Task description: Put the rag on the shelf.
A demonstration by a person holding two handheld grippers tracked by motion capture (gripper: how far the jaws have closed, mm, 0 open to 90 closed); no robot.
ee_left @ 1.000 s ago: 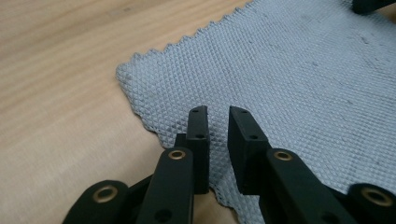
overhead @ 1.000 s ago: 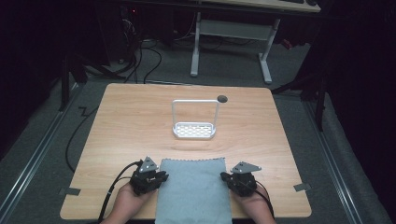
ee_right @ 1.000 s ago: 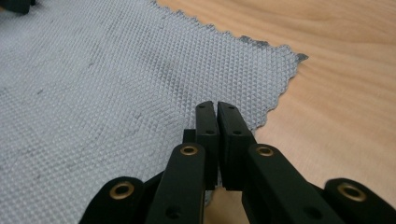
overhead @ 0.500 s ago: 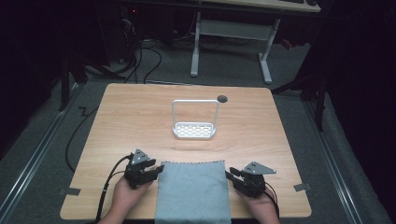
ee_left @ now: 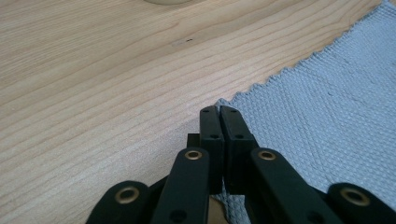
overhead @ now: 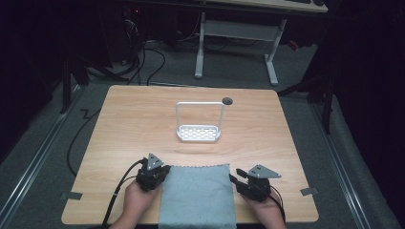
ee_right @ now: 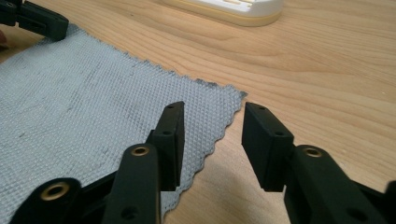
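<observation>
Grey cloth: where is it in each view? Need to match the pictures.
High view: cloth at the bottom centre, on the table's near edge, between the two grippers.
Left gripper view: right side, its zigzag edge running up to the top right corner.
Right gripper view: left half, its corner near the centre.
Shared landmark: the cloth's zigzag far edge on the wooden table.

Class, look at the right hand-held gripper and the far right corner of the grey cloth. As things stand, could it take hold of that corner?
Probably yes. The right hand-held gripper has its jaws open astride the scalloped edge of the grey cloth, just short of the corner, and nothing lies between them.
</observation>
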